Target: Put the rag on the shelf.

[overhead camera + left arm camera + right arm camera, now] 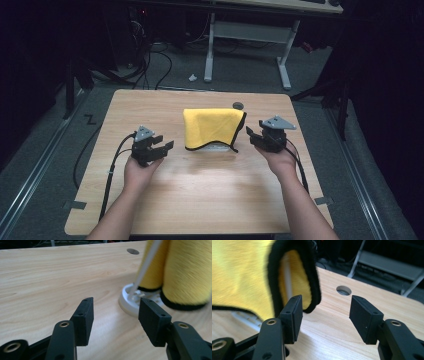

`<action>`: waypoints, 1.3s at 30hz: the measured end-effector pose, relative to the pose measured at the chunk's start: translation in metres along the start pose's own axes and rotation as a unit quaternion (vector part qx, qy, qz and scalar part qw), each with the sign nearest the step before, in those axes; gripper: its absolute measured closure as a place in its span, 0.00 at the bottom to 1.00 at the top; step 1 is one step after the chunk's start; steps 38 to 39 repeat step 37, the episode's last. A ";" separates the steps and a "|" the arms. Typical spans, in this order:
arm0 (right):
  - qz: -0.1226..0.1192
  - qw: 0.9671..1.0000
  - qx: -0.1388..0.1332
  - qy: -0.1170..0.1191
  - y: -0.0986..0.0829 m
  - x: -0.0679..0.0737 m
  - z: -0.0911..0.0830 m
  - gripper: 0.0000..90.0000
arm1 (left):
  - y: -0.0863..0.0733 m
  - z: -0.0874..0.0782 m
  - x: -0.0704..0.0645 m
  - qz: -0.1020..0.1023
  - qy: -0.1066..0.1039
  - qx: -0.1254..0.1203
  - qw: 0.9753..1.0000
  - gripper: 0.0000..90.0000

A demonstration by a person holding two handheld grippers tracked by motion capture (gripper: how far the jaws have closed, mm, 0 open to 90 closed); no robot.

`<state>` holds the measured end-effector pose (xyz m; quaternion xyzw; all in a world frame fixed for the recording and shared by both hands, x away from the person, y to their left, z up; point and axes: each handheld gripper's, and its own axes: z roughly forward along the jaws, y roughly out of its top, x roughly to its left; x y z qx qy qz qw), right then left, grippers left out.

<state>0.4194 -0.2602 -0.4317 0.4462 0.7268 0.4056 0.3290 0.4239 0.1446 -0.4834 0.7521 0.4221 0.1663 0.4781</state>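
A yellow cloth (212,128) with a black hem hangs draped over a white rack (218,147) at the middle of the wooden table (200,190). My left gripper (162,142) sits open to the cloth's left, a short way off, nothing between its jaws. In the left gripper view the gripper (115,317) faces the rack's round white base (130,302) and the hanging yellow cloth (185,270). My right gripper (254,134) is open just right of the cloth. Seen from the right gripper view, the gripper (325,315) has its left jaw close beside the cloth's black-edged fold (294,272).
A round cable hole (238,105) lies in the table behind the cloth. Cables trail from both grippers toward the front edge. Beyond the table stands a white desk frame (247,35) on a grey floor, with loose cables at the back left.
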 end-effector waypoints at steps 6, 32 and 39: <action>-0.004 1.000 0.009 0.003 -0.016 0.012 -0.024 0.49 | -0.019 -0.027 -0.013 0.018 -0.016 0.005 1.000 0.51; -0.004 0.999 0.032 -0.015 -0.123 0.076 -0.074 0.50 | -0.098 -0.073 -0.052 0.047 -0.064 0.082 0.994 0.47; 0.000 0.999 0.039 -0.020 -0.127 0.071 -0.075 0.51 | -0.099 -0.073 -0.051 0.047 -0.059 0.084 0.994 0.47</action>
